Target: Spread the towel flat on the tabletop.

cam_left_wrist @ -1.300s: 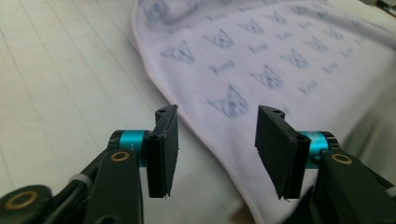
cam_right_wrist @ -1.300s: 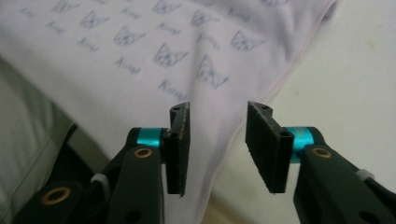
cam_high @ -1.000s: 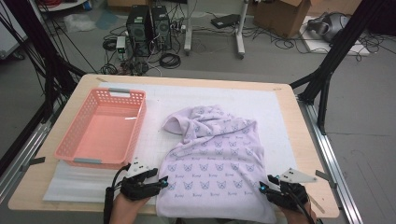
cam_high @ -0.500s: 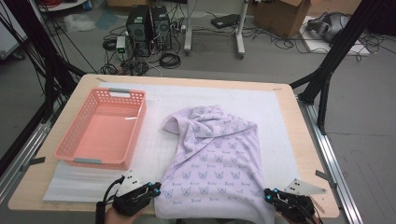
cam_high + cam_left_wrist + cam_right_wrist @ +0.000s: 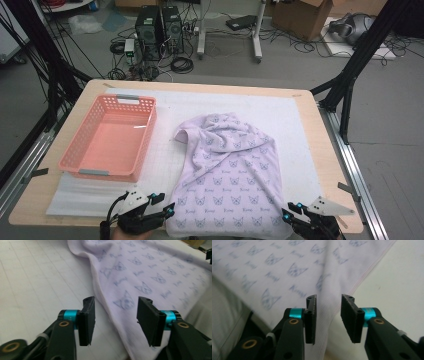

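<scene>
Jaws: just reopened on both grippers [image 5: 167, 210] [image 5: 286, 214], gripping nothing.
Towel [image 5: 232, 175]: released flat on desk [image 5: 320, 145], near corners freed, ready for folding.

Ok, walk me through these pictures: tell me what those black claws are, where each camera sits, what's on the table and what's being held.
No robot arm here: a person holds a hand-held claw in each hand. The high view looks down from above the person's side of the table. There the left claw shows at the bottom left and the right claw at the bottom right.

The other two pictures come from cameras that ride on the claws and look along their black jaws: the left claw and the right claw.

On the table lie a white mat, an empty pink plastic basket on the left, and a pale lilac cloth with a small blue cat-face print in the middle.

Nothing is held. Both claws' jaws have just been opening and stand apart at the cloth's near corners, with its edge between them, not pinched.
</scene>
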Demonstrator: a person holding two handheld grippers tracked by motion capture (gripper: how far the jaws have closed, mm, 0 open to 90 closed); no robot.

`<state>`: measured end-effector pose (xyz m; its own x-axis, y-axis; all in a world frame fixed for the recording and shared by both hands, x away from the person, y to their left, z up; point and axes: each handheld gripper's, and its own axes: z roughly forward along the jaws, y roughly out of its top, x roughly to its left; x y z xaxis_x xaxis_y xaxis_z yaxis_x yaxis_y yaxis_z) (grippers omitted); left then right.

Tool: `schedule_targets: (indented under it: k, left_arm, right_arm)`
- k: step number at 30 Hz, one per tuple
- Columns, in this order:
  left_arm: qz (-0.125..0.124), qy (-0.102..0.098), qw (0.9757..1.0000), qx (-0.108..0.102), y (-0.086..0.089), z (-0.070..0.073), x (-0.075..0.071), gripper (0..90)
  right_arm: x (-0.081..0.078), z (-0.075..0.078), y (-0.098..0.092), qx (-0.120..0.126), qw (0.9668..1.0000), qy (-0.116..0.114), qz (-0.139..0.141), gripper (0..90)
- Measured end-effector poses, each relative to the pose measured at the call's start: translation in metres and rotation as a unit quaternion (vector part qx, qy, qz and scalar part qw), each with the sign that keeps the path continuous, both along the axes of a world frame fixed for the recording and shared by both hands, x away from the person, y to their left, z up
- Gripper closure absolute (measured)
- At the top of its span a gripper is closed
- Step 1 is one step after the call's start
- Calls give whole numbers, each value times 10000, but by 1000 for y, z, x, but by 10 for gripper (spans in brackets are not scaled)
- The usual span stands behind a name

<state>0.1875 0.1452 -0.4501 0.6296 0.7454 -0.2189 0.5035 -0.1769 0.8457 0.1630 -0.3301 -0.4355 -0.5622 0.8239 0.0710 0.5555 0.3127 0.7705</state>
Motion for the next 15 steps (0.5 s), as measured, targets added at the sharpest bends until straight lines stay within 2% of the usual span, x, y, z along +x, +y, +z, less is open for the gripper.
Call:
schedule_targets:
  k: [2, 9, 12, 15]
  left_arm:
    - [14, 4, 10000, 32, -3, -1, 9, 460]
    - [88, 123, 9999, 38, -12, 1, 50, 455]
    - [70, 203, 9998, 51, -13, -2, 56, 460]
    - [-98, 183, 9994, 285, -18, -5, 54, 478]
  right_arm:
    - [10, -1, 2, -46, 9999, -75, -116, 602]
    - [46, -8, 8, -202, 9989, 5, -423, 568]
    - [55, -12, 14, -293, 9987, 92, -395, 554]
    - [52, -12, 15, -279, 9991, 40, -325, 606]
